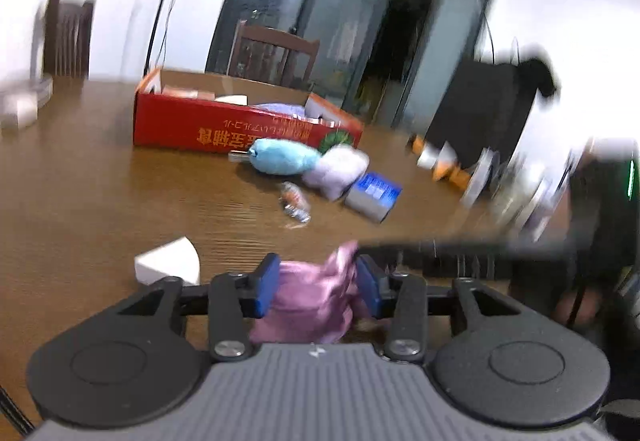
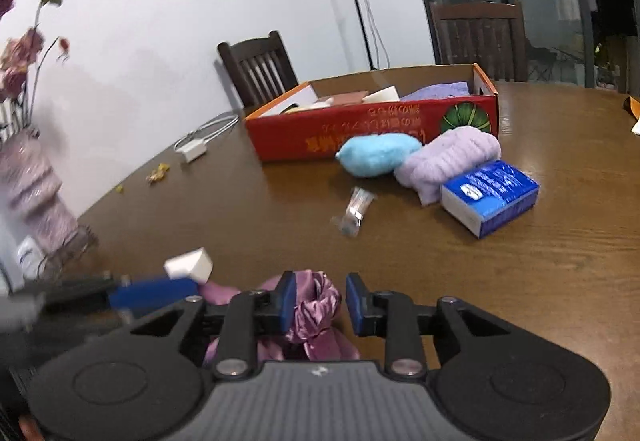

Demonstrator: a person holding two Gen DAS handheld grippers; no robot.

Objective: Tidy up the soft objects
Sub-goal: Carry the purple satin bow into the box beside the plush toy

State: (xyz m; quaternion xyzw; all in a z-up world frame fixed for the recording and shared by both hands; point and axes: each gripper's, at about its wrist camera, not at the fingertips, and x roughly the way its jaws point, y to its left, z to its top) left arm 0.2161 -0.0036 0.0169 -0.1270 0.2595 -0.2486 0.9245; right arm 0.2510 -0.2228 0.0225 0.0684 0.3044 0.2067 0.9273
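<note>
Nearest to me, the pink satin cloth [image 1: 316, 305] sits bunched on the desk [image 1: 100, 193] between the blue pads of my left gripper [image 1: 318, 287], which press its two sides, pinching it. My right gripper [image 2: 321, 303] straddles the same cloth [image 2: 316, 315]; its left pad touches the fabric while the right one stands clear, so it is spread and not gripping. I judge one hand is steadying the bundle as the other lets go. Just beyond lies a small white block [image 2: 189, 264]. Farther out rest a clear wrapper [image 2: 354, 211], a blue plush [image 2: 378, 154], a lilac towel [image 2: 448, 161] and a blue box [image 2: 490, 197], all before the red carton [image 2: 372, 129], probably their destination.
</note>
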